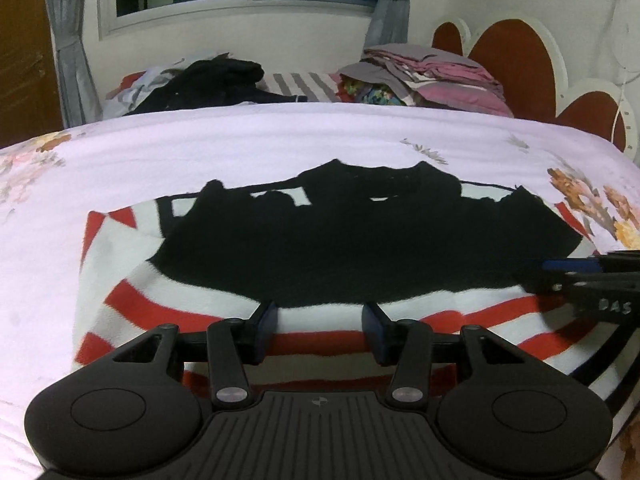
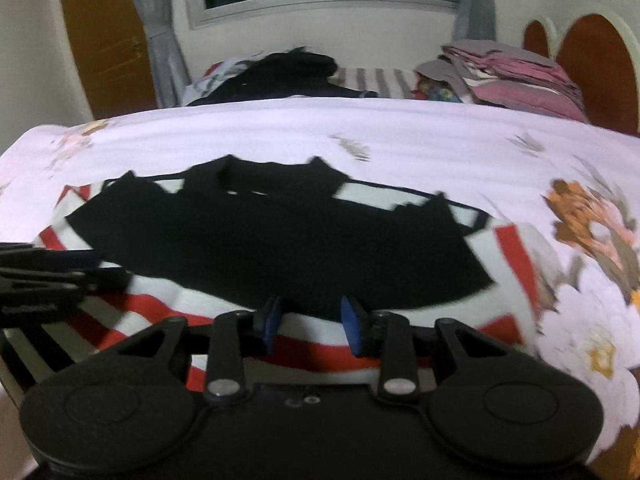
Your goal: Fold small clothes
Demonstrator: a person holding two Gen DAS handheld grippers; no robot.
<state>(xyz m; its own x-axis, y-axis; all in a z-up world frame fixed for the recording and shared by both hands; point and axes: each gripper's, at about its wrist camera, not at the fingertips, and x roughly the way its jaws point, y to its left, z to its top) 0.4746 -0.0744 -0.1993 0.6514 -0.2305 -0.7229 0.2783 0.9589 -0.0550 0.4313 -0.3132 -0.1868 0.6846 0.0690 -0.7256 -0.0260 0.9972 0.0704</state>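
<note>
Bed [image 1: 280, 136], pale floral cover; red-and-white striped cloth [image 1: 120, 292] spread on it as the folding base. Black garment [image 1: 340, 248] lies flat on the stripes, sleeves out, no fold apparent: judged at the start. Folded stack [image 1: 436, 76] and unsorted dark heap [image 1: 216, 80] at the far side. Left tongs [image 1: 320, 316] wide apart, empty, at the near hem; right tongs [image 2: 310, 314] likewise.

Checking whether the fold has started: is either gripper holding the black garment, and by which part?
Nothing is held. The left gripper and right gripper are both open near the black garment's near hem.
</note>
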